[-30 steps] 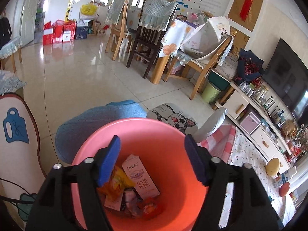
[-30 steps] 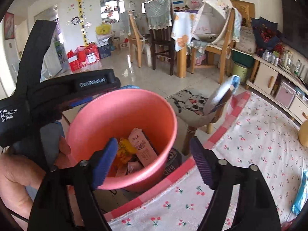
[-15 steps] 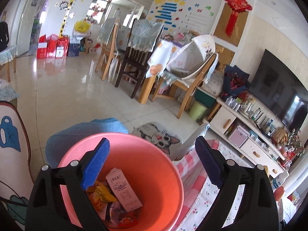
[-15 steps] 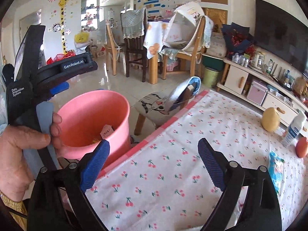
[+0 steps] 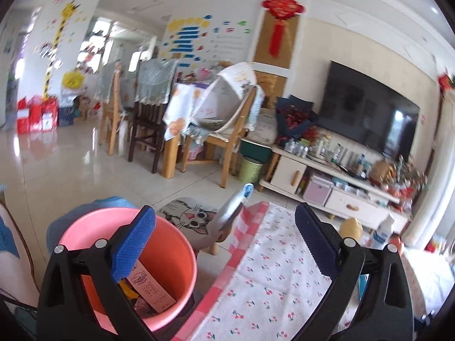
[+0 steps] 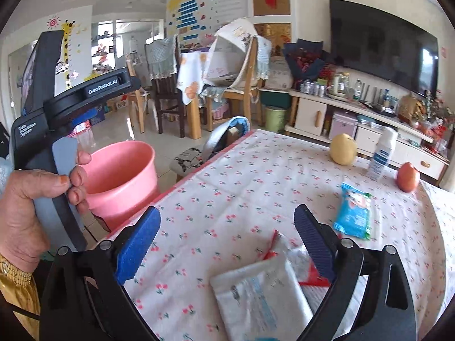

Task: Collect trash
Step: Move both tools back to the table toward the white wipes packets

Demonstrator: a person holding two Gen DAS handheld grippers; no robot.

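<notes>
A pink bucket (image 5: 170, 258) stands beside the table and holds a carton (image 5: 150, 289) and several wrappers. It also shows in the right wrist view (image 6: 125, 170). My left gripper (image 5: 224, 244) is open and empty, above the bucket's right rim and the table edge. My right gripper (image 6: 227, 241) is open and empty over the cherry-print tablecloth (image 6: 227, 187). A white packet (image 6: 261, 295) and a red-and-white wrapper (image 6: 295, 258) lie just under the right gripper. A blue snack packet (image 6: 354, 211) lies further right.
A pear (image 6: 342, 149), a white bottle (image 6: 379, 156) and a red-orange fruit (image 6: 408, 176) stand at the table's far side. A cat-print stool (image 5: 190, 218) stands by the bucket. Dining chairs, a TV cabinet and a green bin (image 5: 250, 169) are beyond.
Both grippers have swung right, away from the bucket and toward the table. The right gripper now looks over the tablecloth and the packets. Both stay open.
</notes>
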